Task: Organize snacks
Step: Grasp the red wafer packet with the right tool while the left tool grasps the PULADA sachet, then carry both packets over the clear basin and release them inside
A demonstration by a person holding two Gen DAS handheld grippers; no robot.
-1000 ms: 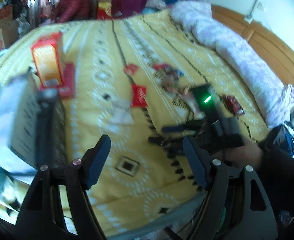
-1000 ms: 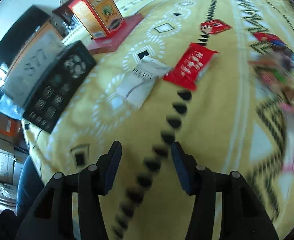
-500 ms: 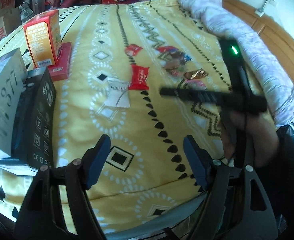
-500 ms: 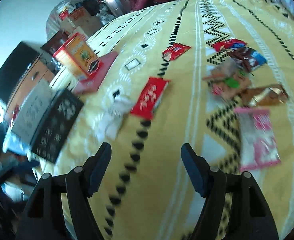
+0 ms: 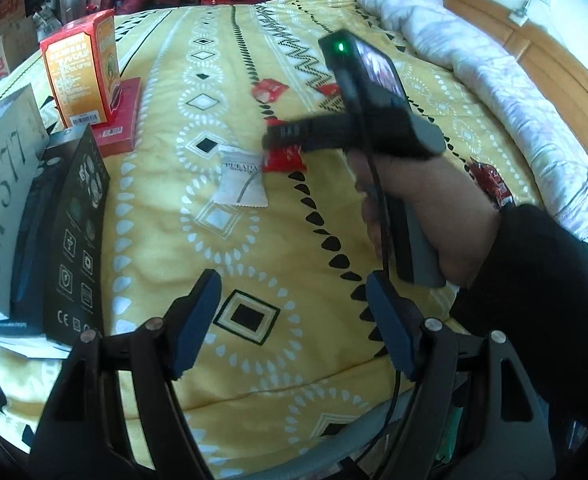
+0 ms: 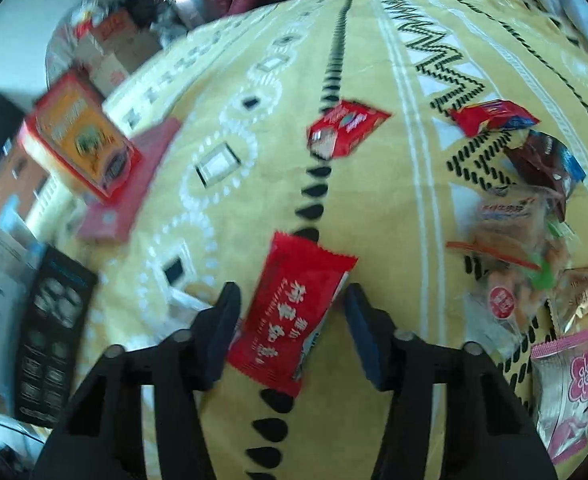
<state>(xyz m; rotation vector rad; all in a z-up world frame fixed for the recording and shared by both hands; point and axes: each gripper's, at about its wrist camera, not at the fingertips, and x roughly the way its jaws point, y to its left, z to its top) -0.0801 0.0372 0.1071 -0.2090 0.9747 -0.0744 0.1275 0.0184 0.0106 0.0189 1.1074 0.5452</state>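
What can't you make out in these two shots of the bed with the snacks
- Right gripper: whether its pads touch the red packet; motion blur, right wrist view.
- White sachet: mostly hidden behind a finger, right wrist view.
- Snack pile: hidden by the other gripper in the left wrist view.
- Orange box: print blurred.

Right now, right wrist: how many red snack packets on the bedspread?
3: near packet between the right gripper fingers (just closing), far packet up the dotted line, red-and-blue packet upper right. Others possibly hidden.
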